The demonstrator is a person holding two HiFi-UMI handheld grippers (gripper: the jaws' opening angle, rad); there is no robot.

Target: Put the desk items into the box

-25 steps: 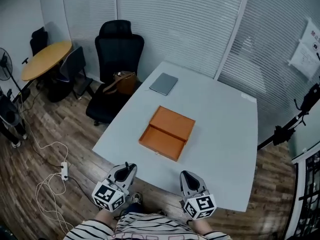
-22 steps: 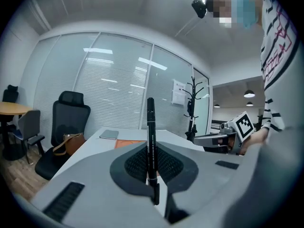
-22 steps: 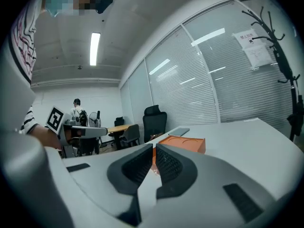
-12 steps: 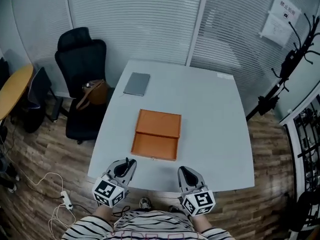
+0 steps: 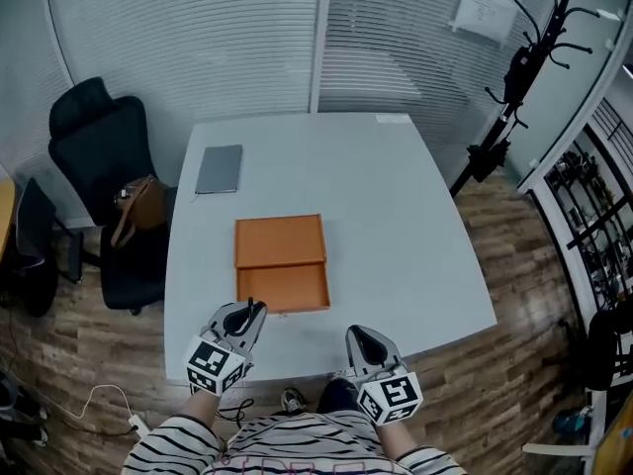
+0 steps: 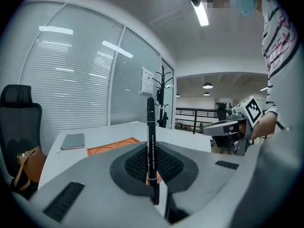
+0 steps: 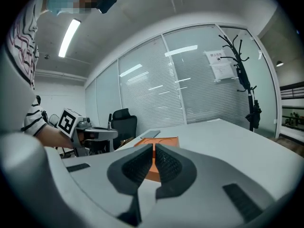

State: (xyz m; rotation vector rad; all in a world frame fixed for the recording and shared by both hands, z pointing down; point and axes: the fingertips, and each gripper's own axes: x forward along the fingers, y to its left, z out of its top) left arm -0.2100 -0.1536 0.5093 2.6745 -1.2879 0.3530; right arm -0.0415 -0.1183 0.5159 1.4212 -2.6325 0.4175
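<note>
Looking along the left claw [image 6: 153,171] shows a clamped upright pen [image 6: 150,127], faint overhead.

The pale grey worktop [image 5: 396,226] stands on a wood-plank floor [image 5: 514,364]. A black office chair [image 5: 99,137] is positioned at the worktop's left edge, with a brown handbag [image 5: 138,206] resting on it. A second dark chair [image 5: 30,255] stands further left. Partition walls with closed slatted blinds [image 5: 198,47] enclose the far side. A paper notice [image 5: 482,8] is fixed to the partition, near a black coat stand [image 5: 514,67]. A white cable [image 5: 99,404] lies on the floor at lower left.
</note>
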